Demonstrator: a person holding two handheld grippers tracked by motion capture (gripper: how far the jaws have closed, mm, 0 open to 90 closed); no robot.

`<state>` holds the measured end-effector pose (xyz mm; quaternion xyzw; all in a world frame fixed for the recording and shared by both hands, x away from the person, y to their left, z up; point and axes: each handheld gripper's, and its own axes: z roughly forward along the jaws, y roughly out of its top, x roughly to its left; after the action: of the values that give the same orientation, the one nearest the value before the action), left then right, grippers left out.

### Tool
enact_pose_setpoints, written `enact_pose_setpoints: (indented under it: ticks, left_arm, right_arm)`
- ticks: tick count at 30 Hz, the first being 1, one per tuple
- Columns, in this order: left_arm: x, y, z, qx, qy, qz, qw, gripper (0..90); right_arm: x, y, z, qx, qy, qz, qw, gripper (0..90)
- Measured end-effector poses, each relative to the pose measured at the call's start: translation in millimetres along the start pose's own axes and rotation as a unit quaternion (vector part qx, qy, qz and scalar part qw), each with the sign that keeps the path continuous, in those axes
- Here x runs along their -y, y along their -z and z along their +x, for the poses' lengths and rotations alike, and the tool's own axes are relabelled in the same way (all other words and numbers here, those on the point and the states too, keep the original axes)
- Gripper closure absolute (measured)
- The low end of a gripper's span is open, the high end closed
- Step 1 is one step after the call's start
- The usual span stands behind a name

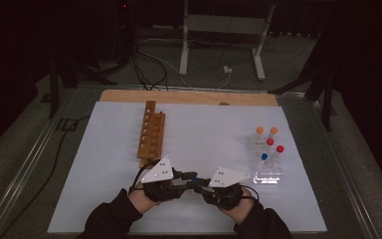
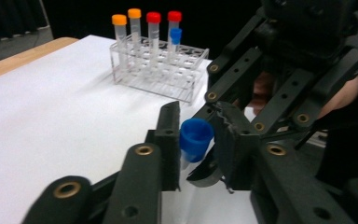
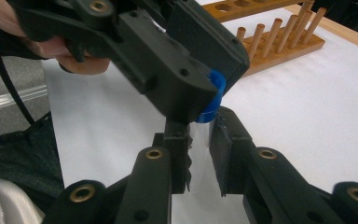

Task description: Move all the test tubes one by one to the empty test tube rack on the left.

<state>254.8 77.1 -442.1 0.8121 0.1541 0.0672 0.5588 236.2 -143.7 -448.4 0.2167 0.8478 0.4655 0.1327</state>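
Grippers (image 1: 195,180) gripping blue-capped tube (image 2: 195,139), mid-table

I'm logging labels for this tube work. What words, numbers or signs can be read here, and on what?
None can be read.
Clear tube rack: a faint mark on its front edge, too small and blurred to read.
Blue-capped tube, wooden rack, both grippers: no visible text.

A small clear tube with a blue cap (image 2: 195,139), held above the white surface near its front edge, roughly midway along it; the cap is on.
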Motion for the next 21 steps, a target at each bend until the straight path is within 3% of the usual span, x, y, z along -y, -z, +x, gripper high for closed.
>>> enact_pose_setpoints:
  ticks: [13, 15, 17, 18, 19, 21]
  left_arm:
    - [-5.6, 1.8, 1.3, -0.007, -0.007, 0.007, 0.9999, 77.8]
    - [-8.2, 3.1, 2.2, -0.011, -0.010, 0.009, 0.9998, 77.8]
    - [-10.5, 5.6, 3.8, -0.015, -0.012, 0.008, 0.9998, 77.8]
    - [-11.7, 7.2, 5.0, -0.018, -0.013, 0.008, 0.9997, 77.8]
    - [-12.9, 8.7, 6.3, -0.018, -0.013, 0.008, 0.9997, 77.9]
    - [-15.2, 11.8, 9.1, -0.024, -0.012, 0.007, 0.9996, 77.9]
  right_arm:
    - [0.4, 1.3, -1.4, -0.002, -0.008, -0.012, 0.9999, 75.5]
    - [0.8, 3.2, -2.1, 0.004, -0.008, -0.018, 0.9998, 69.8]
    - [2.4, 6.7, -5.6, 0.014, -0.019, -0.029, 0.9993, 57.4]
    - [2.4, 6.7, -5.6, 0.014, -0.019, -0.029, 0.9993, 57.4]
    - [3.4, 8.8, -8.4, 0.021, -0.030, -0.037, 0.9986, 45.6]
    - [4.2, 10.0, -9.8, 0.022, -0.035, -0.044, 0.9982, 40.8]
